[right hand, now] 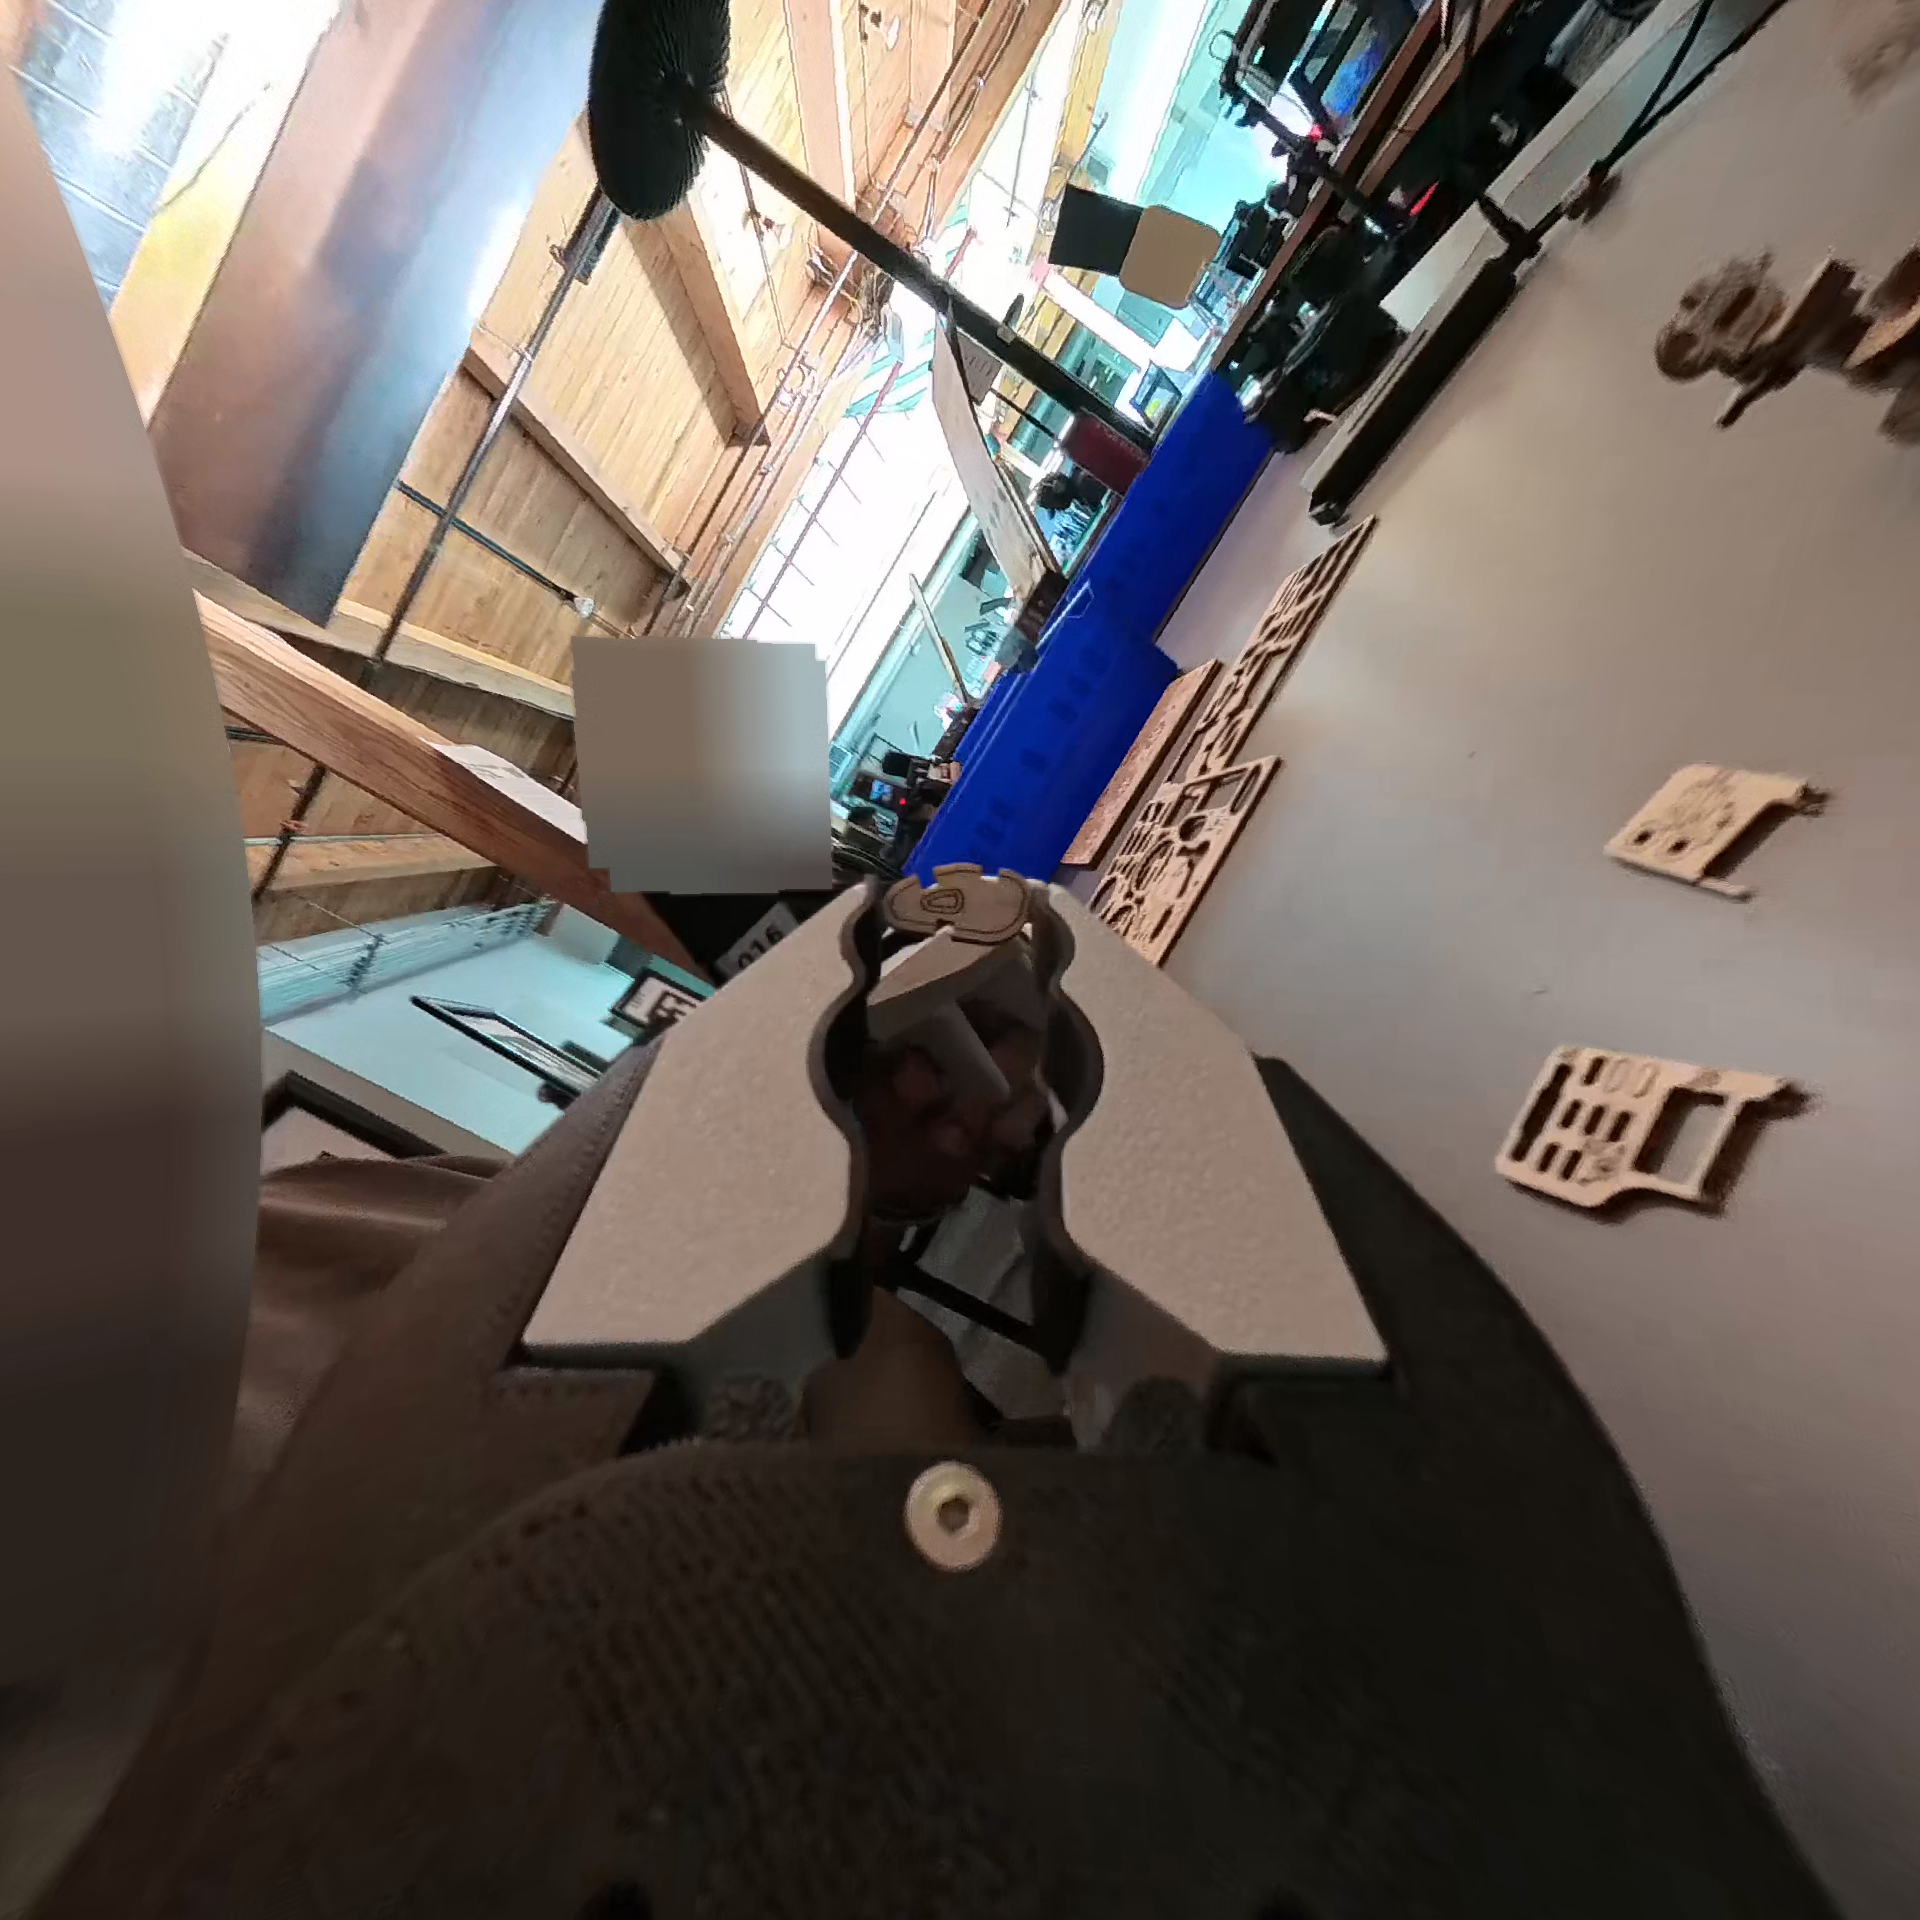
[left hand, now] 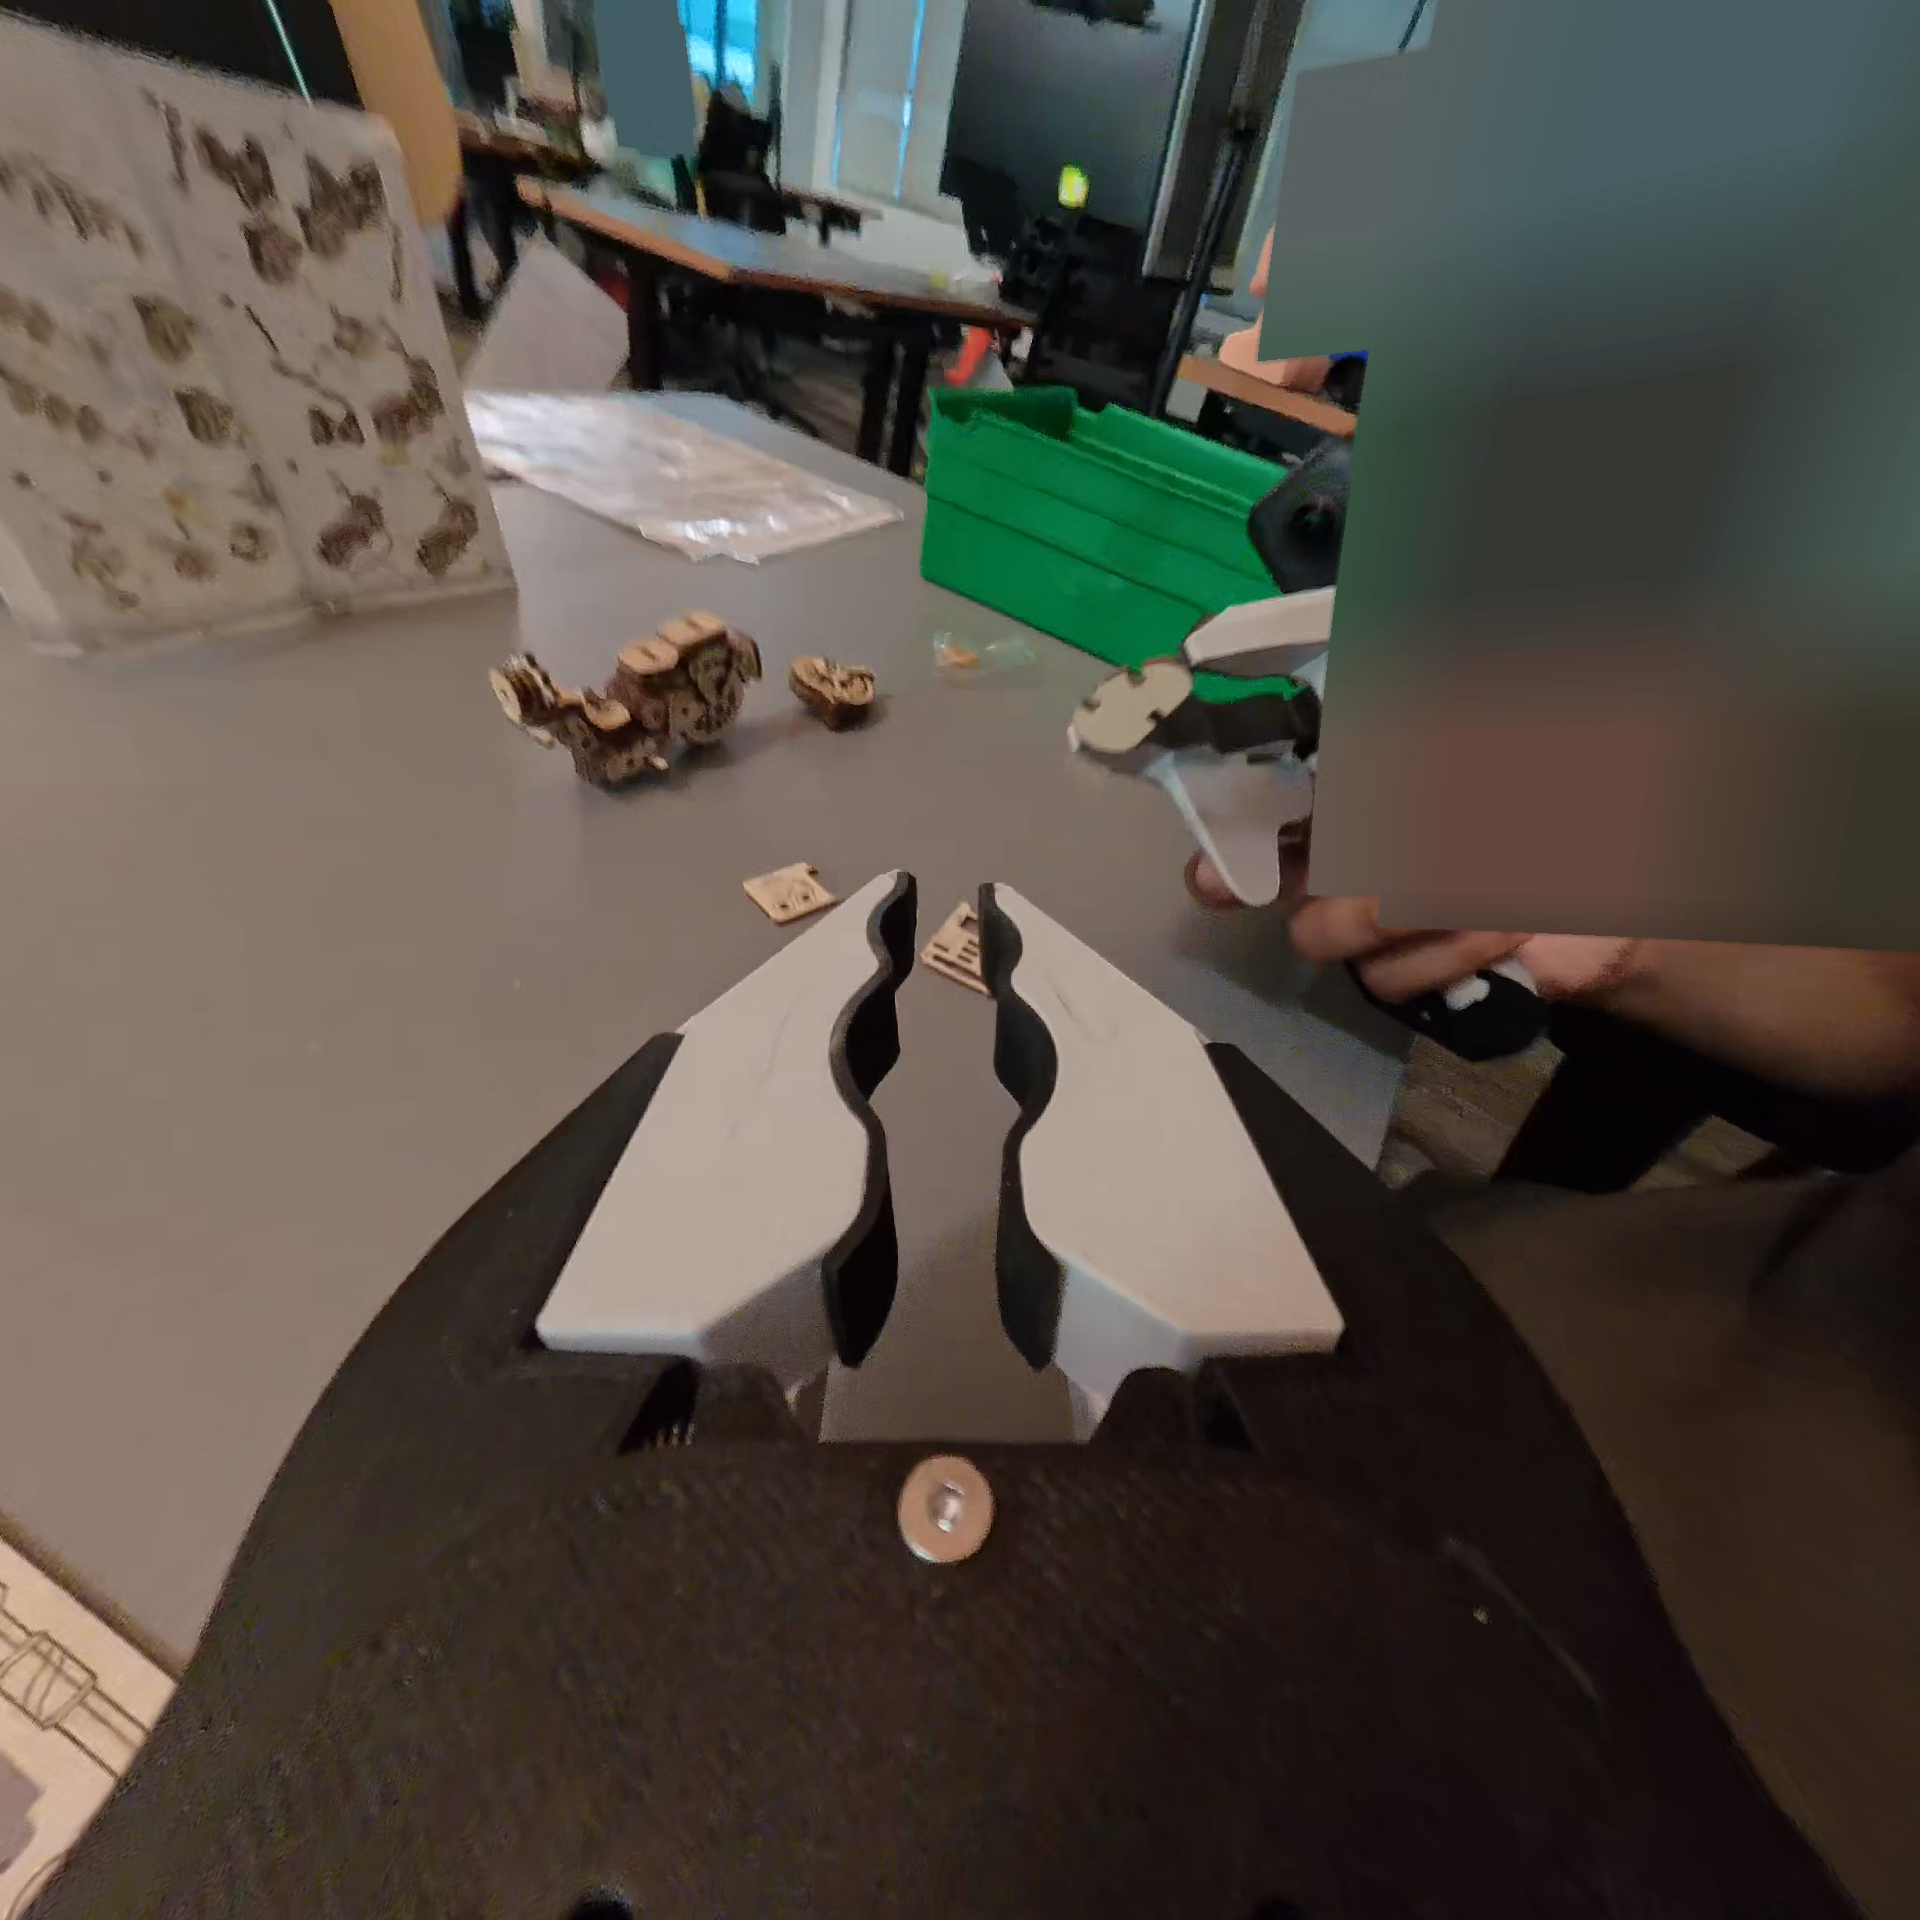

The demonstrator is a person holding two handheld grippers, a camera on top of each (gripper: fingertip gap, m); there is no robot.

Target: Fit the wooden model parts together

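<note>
My left gripper (left hand: pixel 945 894) is open a little and empty, just above the grey table (left hand: pixel 312 935), over two flat wooden parts: one (left hand: pixel 788 891) left of its tips and one (left hand: pixel 961 948) between them. A partly built wooden model (left hand: pixel 634 694) and a small wooden sub-assembly (left hand: pixel 833 690) stand farther back. My right gripper (right hand: pixel 956 904) is rolled on its side, lifted off the table, and shut on a small rounded wooden piece (right hand: pixel 954 906). It also shows in the left wrist view (left hand: pixel 1132 712), where the piece (left hand: pixel 1130 707) sticks out of its tips. The two flat parts also show in the right wrist view (right hand: pixel 1704 831), (right hand: pixel 1631 1143).
A green bin (left hand: pixel 1081 520) stands at the back right. An instruction sheet (left hand: pixel 229 364) leans at the back left, and a plastic bag (left hand: pixel 675 478) lies behind. Cut-out wooden sheets (right hand: pixel 1195 831) and a blue bin (right hand: pixel 1101 644) lie along the table's far side. A hand (left hand: pixel 1382 935) holds the right gripper. Some 6 centimeters of space lies between my two pairs of fingers. The partly built wooden model (left hand: pixel 634 694) is about equally far from each gripper, around 20 centimeters. My right gripper's tips are some 20 centimeters from the small wooden sub-assembly (left hand: pixel 833 690).
</note>
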